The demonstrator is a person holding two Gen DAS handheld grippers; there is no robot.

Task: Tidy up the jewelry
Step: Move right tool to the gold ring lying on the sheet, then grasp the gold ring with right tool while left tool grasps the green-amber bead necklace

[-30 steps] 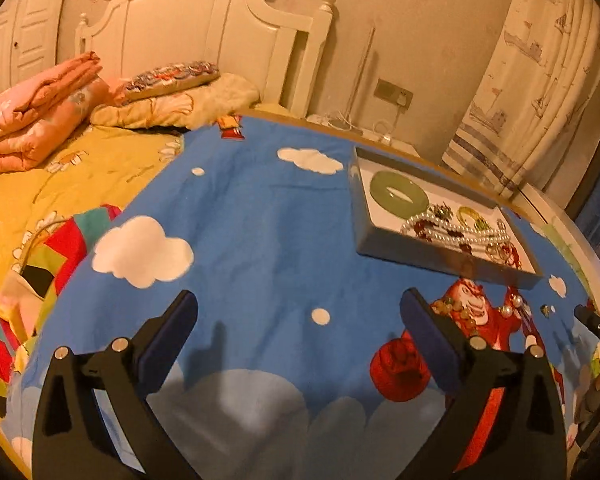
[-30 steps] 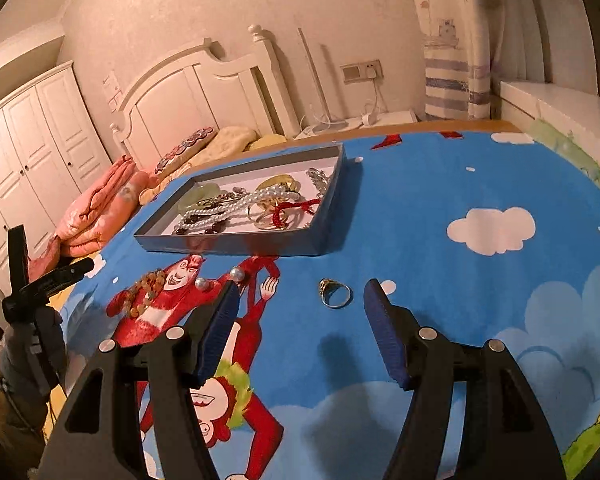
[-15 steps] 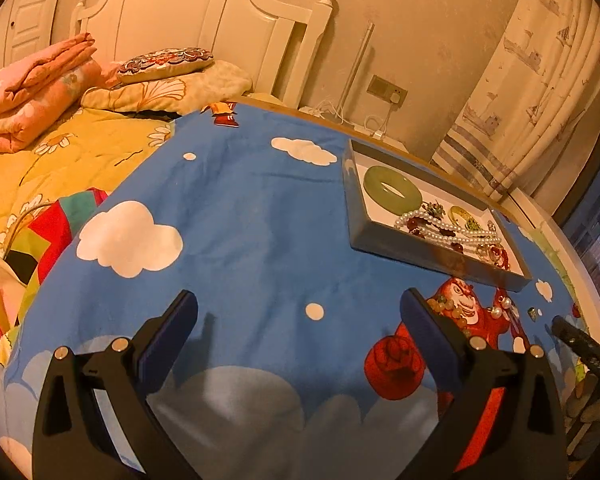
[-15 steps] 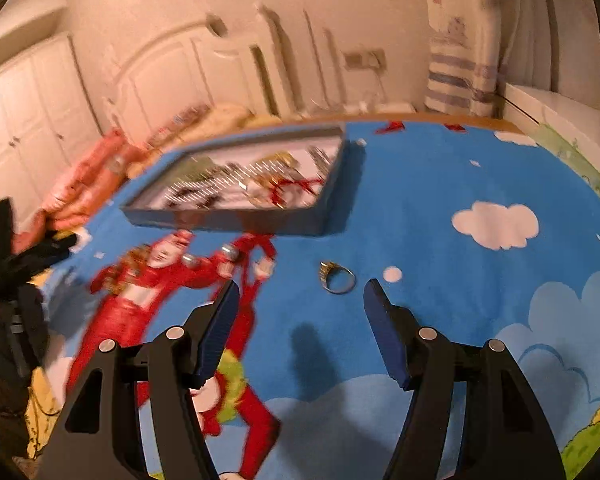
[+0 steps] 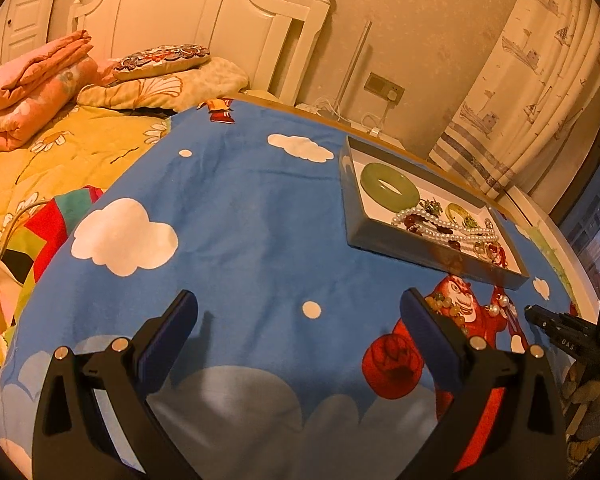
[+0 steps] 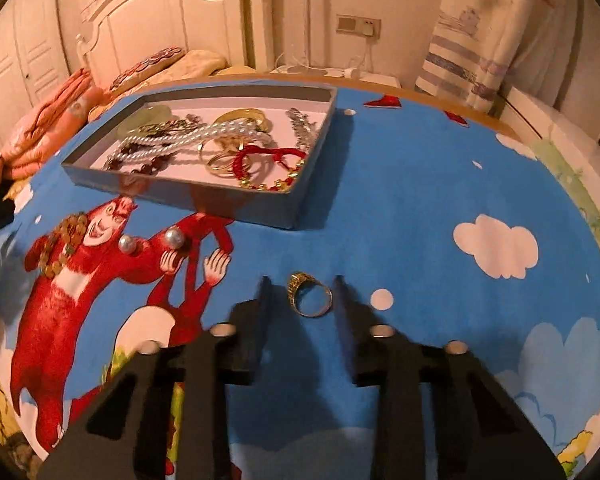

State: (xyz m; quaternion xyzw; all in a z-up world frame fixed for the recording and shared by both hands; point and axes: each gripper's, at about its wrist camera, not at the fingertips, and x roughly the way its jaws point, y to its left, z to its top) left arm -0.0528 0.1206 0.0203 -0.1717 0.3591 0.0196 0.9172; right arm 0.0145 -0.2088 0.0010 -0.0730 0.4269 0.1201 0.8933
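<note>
A gold ring (image 6: 309, 295) lies on the blue cartoon cloth. My right gripper (image 6: 300, 292) is low over it, open, with a finger on each side of the ring. A grey tray (image 6: 180, 194) holds a pearl necklace (image 6: 188, 140), red cord bracelet (image 6: 268, 158), gold bangles and a green jade bangle (image 5: 388, 186). Two pearl earrings (image 6: 150, 241) and a beaded bracelet (image 6: 62, 246) lie on the cloth in front of the tray. My left gripper (image 5: 300, 320) is open and empty over bare cloth, left of the tray (image 5: 420, 248).
The table edge (image 6: 420, 94) curves at the back and right. A bed with yellow quilt (image 5: 60, 152) and folded pink blankets (image 5: 28, 92) lies left. Curtains (image 5: 540, 80) hang at the back right. The right gripper shows at the left view's right edge (image 5: 564, 334).
My right gripper moved forward and down, and its fingers narrowed around the gold ring. My left gripper drifted slightly, staying open.
</note>
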